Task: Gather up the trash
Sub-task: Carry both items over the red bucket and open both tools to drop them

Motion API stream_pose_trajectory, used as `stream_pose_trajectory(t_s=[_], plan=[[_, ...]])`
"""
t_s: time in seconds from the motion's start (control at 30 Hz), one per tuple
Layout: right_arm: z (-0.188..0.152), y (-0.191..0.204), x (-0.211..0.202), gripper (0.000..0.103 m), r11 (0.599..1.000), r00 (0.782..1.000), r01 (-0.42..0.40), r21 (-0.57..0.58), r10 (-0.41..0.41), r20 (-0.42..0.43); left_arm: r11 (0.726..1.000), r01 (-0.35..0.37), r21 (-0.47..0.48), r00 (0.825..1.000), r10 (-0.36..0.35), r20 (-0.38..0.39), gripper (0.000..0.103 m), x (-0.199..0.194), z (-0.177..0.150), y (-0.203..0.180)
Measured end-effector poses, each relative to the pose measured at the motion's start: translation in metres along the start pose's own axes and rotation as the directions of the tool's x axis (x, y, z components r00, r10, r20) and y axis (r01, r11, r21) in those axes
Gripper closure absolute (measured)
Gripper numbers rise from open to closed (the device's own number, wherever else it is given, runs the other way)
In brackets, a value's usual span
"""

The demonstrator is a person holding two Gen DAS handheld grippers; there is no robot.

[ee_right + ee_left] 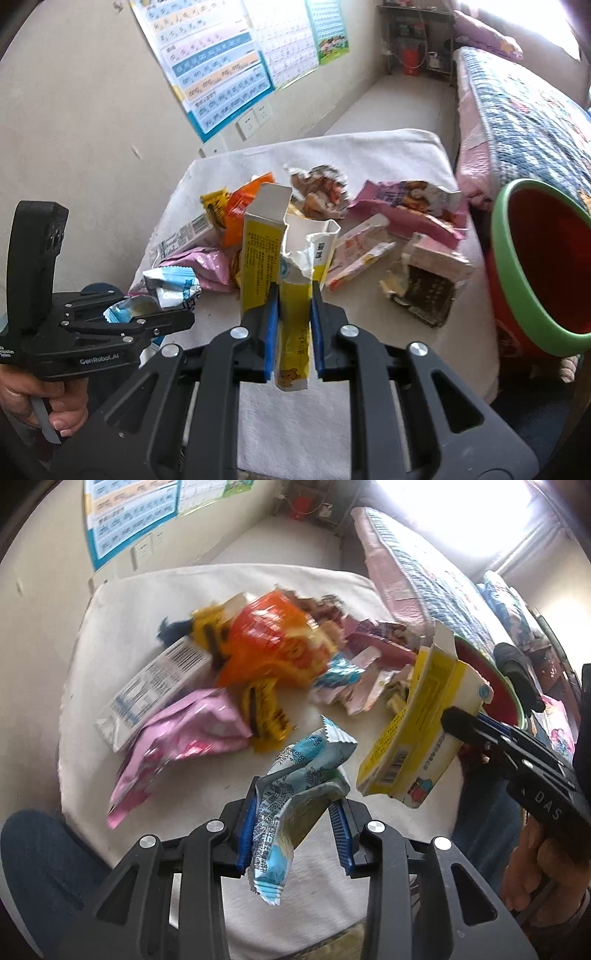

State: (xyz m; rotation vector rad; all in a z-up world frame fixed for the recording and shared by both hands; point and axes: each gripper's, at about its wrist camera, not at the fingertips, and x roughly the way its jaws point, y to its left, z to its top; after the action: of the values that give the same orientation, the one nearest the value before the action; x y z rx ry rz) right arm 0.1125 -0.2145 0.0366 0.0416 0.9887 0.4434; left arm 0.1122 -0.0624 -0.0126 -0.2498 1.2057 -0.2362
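While clamped between the blue pads, a crumpled blue-and-white wrapper [291,812] sits in the left gripper [295,834], lifted off the worktop [177,587] — one end sticking up, the other hanging below the fingers. Same wrapper visible from the right wrist view, pinched at the tip of the left gripper [162,317]. Right gripper [293,332] closed narrow on a torn yellow-and-white carton [291,266], held upright, open flap on top, above the near edge of the white-covered worktop [406,147]. In the left wrist view, same carton [417,720] tilted at right, gripped by the black finger of the right gripper [461,723].

Rest of trash still spread on the worktop: orange bag [273,642], pink bag [184,738], white barcode box [155,686], yellow wrapper [264,712], pink torn packets [410,210], dark crumpled pack [424,291]. Red bin with green rim [517,273] just beside the worktop's right edge — mouth facing the camera. Bed with patterned quilt [524,110] behind the bin. Charts [221,66] on the wall.
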Motion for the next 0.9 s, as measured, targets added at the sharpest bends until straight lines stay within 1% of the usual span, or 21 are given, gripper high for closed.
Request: stream_pose_trajectory(t_s=[0.03, 0.23, 0.27, 0.37, 0.5, 0.67, 0.73, 0.83, 0.9], plan=[[0.001, -0.005, -0.004, 0.087, 1.0, 1.0, 0.003, 0.012, -0.003, 0.006, 1.0, 0.003, 0.007, 1.0, -0.003, 0.002, 0.07, -0.006, -0.003, 0.004], [0.002, -0.033, -0.021, 0.087, 0.997, 0.998, 0.04, 0.069, -0.043, 0.04, 0.999, 0.011, 0.053, 1.0, -0.011, 0.013, 0.07, -0.004, 0.016, -0.023], [0.002, -0.039, -0.025, 0.087, 0.996, 0.998, 0.044, 0.084, -0.047, 0.046, 0.998, 0.013, 0.057, 1.0, -0.014, 0.015, 0.07, -0.013, 0.01, -0.018], [0.002, -0.052, -0.033, 0.087, 0.992, 0.996, 0.057, 0.112, -0.065, 0.067, 0.996, 0.02, 0.09, 1.0, -0.021, 0.014, 0.07, -0.017, 0.017, -0.029], [0.007, -0.071, -0.047, 0.087, 0.987, 0.991, 0.075, 0.141, -0.09, 0.101, 0.987, 0.009, 0.161, 0.999, -0.014, 0.03, 0.07, -0.022, 0.035, -0.052], [0.017, -0.095, -0.071, 0.087, 0.981, 0.981, 0.099, 0.167, -0.124, 0.148, 0.976, 0.011, 0.218, 0.998, -0.024, 0.056, 0.07, -0.025, 0.054, -0.084], [0.021, -0.105, -0.08, 0.087, 0.978, 0.977, 0.11, 0.179, -0.14, 0.164, 0.972, 0.025, 0.235, 0.997, -0.039, 0.059, 0.07, -0.024, 0.063, -0.101], [0.03, -0.128, -0.098, 0.087, 0.968, 0.964, 0.145, 0.205, -0.185, 0.19, 0.966, 0.046, 0.255, 0.996, -0.062, 0.057, 0.07, -0.021, 0.072, -0.123], [0.035, -0.147, -0.107, 0.087, 0.958, 0.958, 0.167, 0.231, -0.214, 0.193, 0.957, 0.059, 0.283, 0.995, -0.078, 0.056, 0.07, -0.018, 0.081, -0.143]])
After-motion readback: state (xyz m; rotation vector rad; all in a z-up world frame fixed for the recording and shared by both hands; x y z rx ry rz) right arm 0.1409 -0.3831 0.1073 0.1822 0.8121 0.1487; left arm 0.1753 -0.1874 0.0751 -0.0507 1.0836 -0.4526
